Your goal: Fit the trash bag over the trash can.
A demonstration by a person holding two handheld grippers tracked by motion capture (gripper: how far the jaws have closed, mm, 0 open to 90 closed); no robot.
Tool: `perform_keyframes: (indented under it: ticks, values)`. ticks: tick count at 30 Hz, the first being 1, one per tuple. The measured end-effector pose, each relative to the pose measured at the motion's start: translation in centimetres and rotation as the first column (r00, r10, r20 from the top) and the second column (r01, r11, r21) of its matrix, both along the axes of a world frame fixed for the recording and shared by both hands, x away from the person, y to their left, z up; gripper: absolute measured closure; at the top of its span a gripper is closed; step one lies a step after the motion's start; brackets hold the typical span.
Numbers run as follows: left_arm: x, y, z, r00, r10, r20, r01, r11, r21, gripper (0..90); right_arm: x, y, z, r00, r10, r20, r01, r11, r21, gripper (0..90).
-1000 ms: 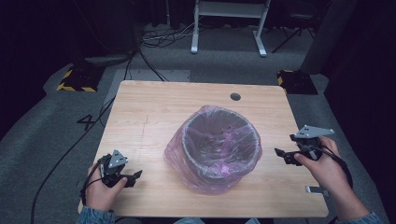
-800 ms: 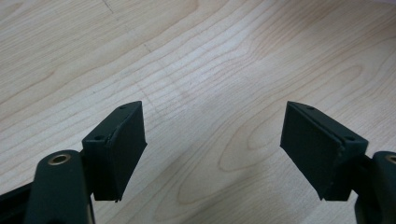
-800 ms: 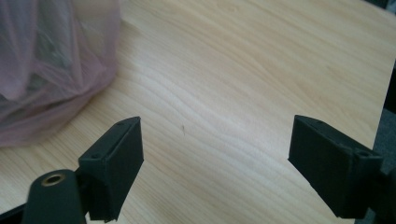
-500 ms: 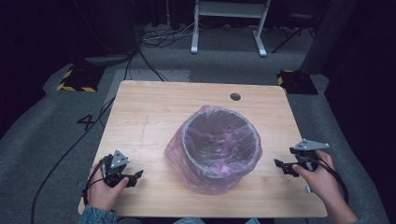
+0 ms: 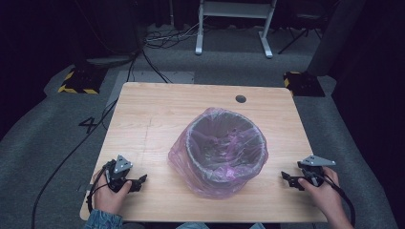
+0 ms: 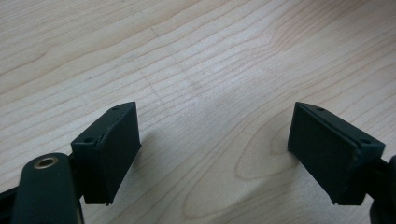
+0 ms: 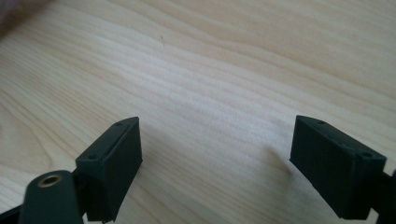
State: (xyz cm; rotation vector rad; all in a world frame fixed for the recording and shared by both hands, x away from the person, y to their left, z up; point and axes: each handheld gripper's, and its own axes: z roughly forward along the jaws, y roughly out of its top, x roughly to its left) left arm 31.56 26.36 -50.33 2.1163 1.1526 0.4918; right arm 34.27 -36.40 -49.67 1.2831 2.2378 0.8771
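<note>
Grey floor beside the wooden table reads "4".

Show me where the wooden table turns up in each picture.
High view: the table fills the middle, a bin in a pink bag on it, the left gripper and right gripper at its near corners.
Left gripper view: pale wood behind the black jaws, which have just been opening, nothing between them.
Right gripper view: pale wood behind open black jaws.
Shared landmark: the black jaws.
</note>
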Motion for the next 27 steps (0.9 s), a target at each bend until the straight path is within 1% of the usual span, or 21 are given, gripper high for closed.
perform_keyframes:
  ticks: [1,3,5,6,16,18,22,24,27]
  values:
    - [-0.01,-0.01,-0.07,1.0,0.007,0.004,-0.007,1.0,-0.005,16.4,-0.12,-0.04,-0.19,0.9999,-0.009,0.01,0.009,1.0,0.017,16.0]
    - [0.12,0.04,-0.18,0.9999,0.011,-0.002,-0.011,0.9997,-0.023,16.0,-0.2,-0.28,-0.32,1.0,-0.004,0.009,0.004,0.999,0.04,16.5]
    - [0.14,0.05,-0.18,0.9999,0.011,-0.004,-0.011,0.9996,-0.025,15.6,-0.21,-0.35,-0.43,0.9999,-0.008,0.015,0.007,0.999,0.047,15.2]
    - [0.14,0.03,-0.19,0.9999,0.009,-0.004,-0.01,0.9996,-0.026,15.5,-0.25,-0.46,-0.72,0.9994,-0.013,0.031,0.011,0.998,0.063,14.8]
    - [0.2,0.01,-0.2,0.9999,0.011,-0.006,-0.012,0.9996,-0.027,14.8,-0.25,-0.45,-0.74,0.9994,-0.009,0.034,0.007,0.998,0.063,14.0]
    - [0.27,-0.05,-0.19,0.9998,0.019,-0.007,-0.02,0.9995,-0.026,14.8,-0.17,-0.4,-0.74,0.9996,-0.004,0.03,0.002,0.998,0.064,13.3]
    - [0.55,-0.24,-0.2,0.9987,0.051,-0.007,-0.051,0.9983,-0.028,14.7,-0.18,-0.32,-0.76,0.9995,-0.007,0.031,0.005,0.998,0.06,12.6]
    - [0.6,-0.27,-0.18,0.9986,0.053,-0.006,-0.053,0.9983,-0.023,14.6,-0.17,-0.33,-0.76,0.9995,-0.006,0.03,0.004,0.998,0.06,12.5]
    - [0.6,-0.27,-0.19,0.9986,0.053,-0.008,-0.053,0.9982,-0.026,14.6,-0.14,-0.35,-0.77,0.9997,0.002,0.026,-0.004,0.998,0.064,11.4]
